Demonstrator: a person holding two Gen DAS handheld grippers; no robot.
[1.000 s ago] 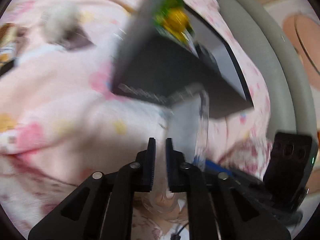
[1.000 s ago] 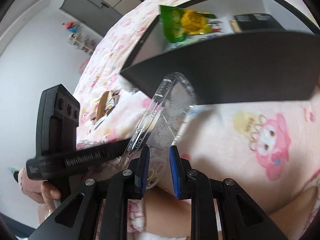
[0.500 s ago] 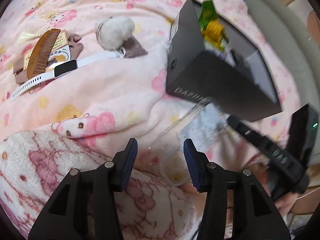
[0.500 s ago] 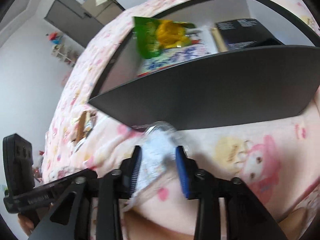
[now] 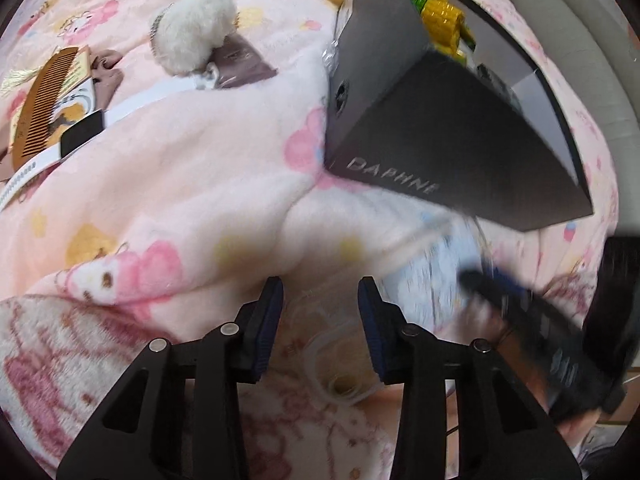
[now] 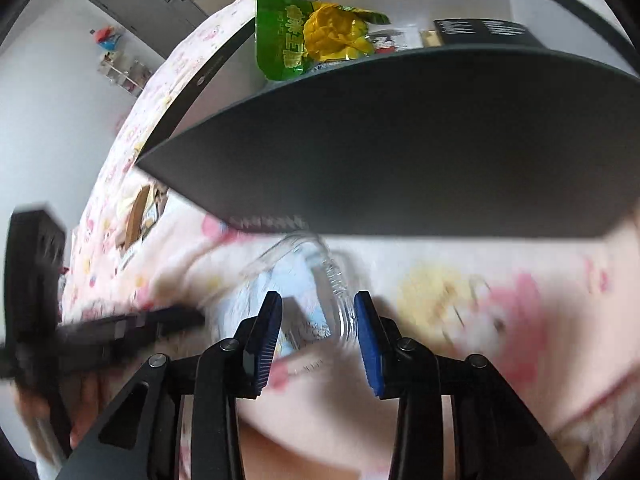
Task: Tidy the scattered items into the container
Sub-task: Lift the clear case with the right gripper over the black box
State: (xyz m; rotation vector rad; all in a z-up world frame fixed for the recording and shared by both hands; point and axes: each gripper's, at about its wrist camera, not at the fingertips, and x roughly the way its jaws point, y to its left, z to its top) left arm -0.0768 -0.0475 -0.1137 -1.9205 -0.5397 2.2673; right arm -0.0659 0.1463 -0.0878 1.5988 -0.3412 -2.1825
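A dark grey box (image 5: 432,128) marked DAPHNE stands on the pink blanket and holds a green and yellow snack bag (image 6: 316,36) and a black carton (image 6: 484,32). A clear plastic packet (image 6: 304,280) with a pale blue card lies blurred on the blanket in front of the box; it also shows in the left wrist view (image 5: 432,264). My right gripper (image 6: 318,336) is open, its jaws either side of the packet's near end. My left gripper (image 5: 320,316) is open and empty, just left of the packet.
On the blanket at the far left lie a wooden comb (image 5: 44,96) on a card, a white-strapped smartwatch (image 5: 80,136), a white fluffy ball (image 5: 192,40) and a brown pouch (image 5: 240,68). A grey padded edge (image 5: 580,60) runs behind the box.
Both grippers have opened. The left let go of the clear packet first, then the right's jaws spread; the packet has dropped flat onto the blanket before the box.
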